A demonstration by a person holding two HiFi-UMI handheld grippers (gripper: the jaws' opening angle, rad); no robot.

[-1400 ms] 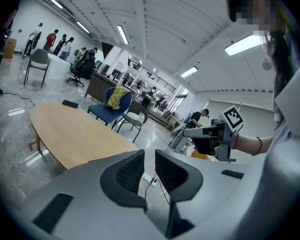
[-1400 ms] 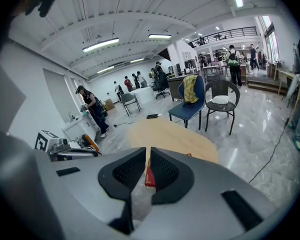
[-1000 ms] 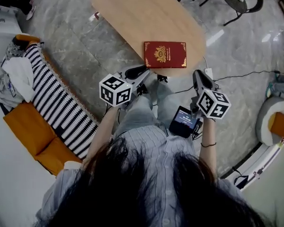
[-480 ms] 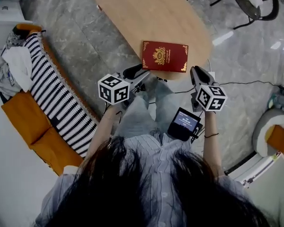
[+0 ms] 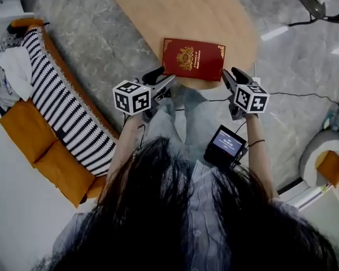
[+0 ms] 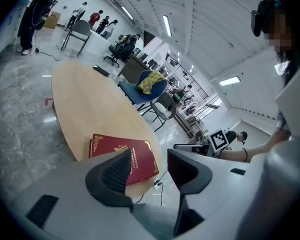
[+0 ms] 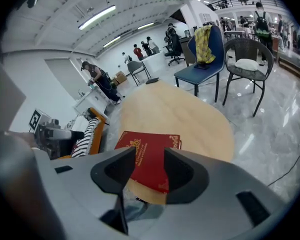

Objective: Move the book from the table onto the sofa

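A dark red book (image 5: pixel 192 59) with gold print lies flat at the near end of the oval wooden table (image 5: pixel 175 10). My left gripper (image 5: pixel 161 78) hovers just off the book's near left corner. My right gripper (image 5: pixel 233 75) hovers off its near right corner. Both sets of jaws are opening and nothing is between them. In the left gripper view the book (image 6: pixel 110 146) lies beyond the left gripper (image 6: pixel 149 159). In the right gripper view the book (image 7: pixel 145 139) lies beyond the right gripper (image 7: pixel 150 154). An orange sofa (image 5: pixel 28 129) stands at the left.
A black-and-white striped blanket (image 5: pixel 68 112) and white clothes (image 5: pixel 14 72) lie on the sofa. A black device with a lit screen (image 5: pixel 226 145) hangs at the person's front. A cable (image 5: pixel 294 95) crosses the marble floor. Chairs (image 7: pixel 205 49) stand beyond the table; people are far off.
Both grippers have come down and closer to the book's near edge. Their jaws, shut before, now stand apart. The book has not moved on the table.
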